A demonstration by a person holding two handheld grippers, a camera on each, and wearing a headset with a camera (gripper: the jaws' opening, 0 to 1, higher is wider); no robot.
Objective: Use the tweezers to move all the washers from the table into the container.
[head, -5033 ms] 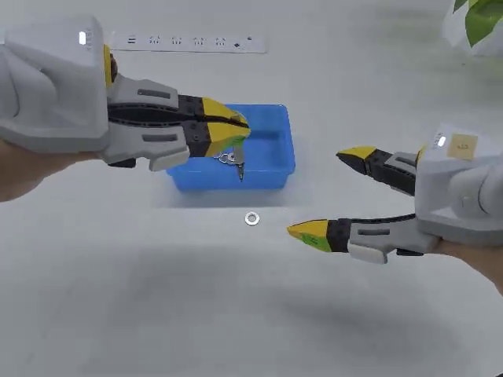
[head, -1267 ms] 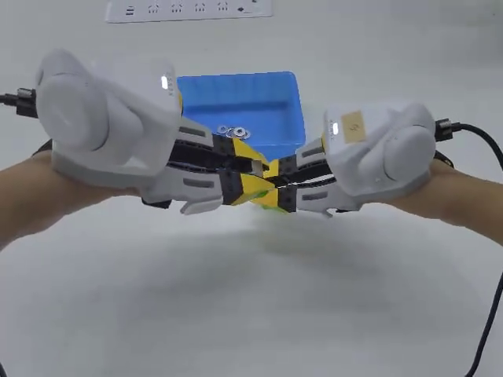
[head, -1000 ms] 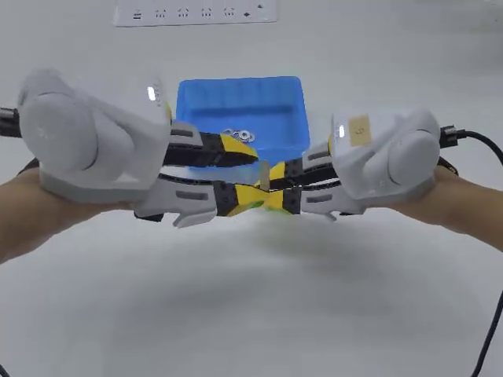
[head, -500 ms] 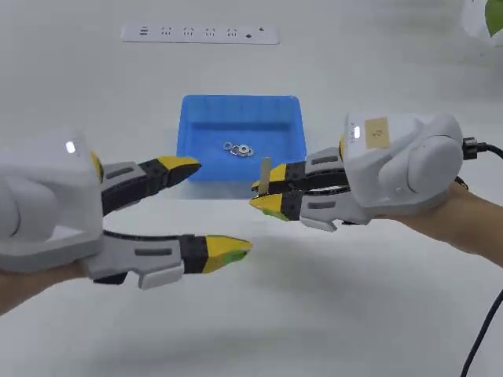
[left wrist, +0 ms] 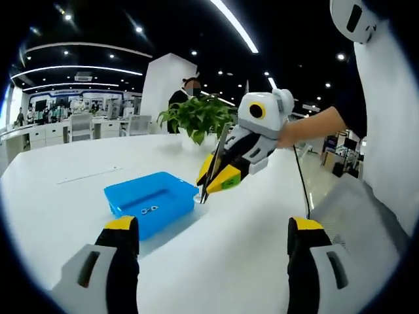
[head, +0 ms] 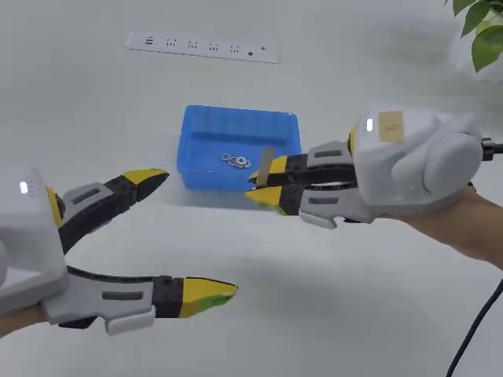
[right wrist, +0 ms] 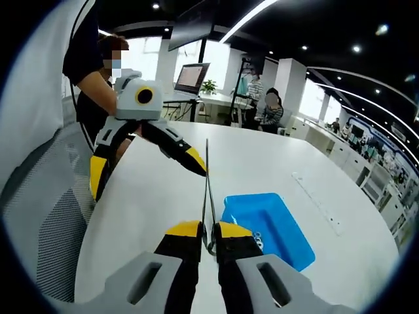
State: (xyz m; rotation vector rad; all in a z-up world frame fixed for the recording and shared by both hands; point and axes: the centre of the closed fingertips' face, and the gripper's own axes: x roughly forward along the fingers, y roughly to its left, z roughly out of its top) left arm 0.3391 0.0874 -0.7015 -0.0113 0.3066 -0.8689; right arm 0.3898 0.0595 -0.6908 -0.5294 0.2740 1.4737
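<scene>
The blue container (head: 206,129) stands on the white table, with a few washers (head: 236,161) lying near its front wall. My right gripper (head: 251,190) hovers just right of the container's front, shut on the tweezers (head: 266,166), which stick up out of its jaws. In the right gripper view the tweezers (right wrist: 207,183) rise straight from the closed jaws, the container (right wrist: 278,229) to their right. My left gripper (head: 201,232) is low on the left, open and holding nothing. In the left gripper view the right gripper (left wrist: 222,173) with the tweezers (left wrist: 213,167) hangs beside the container (left wrist: 163,190).
A white power strip (head: 203,45) lies at the table's far side. Plant leaves (head: 479,31) hang over the far right corner. A black cable (head: 471,338) trails from the right gripper. White tabletop (head: 330,298) stretches in front of the container.
The two grippers met in front of the container and the tweezers went from left to right. The left gripper opened and drew back toward me, leftwards. The right stays shut on the tweezers.
</scene>
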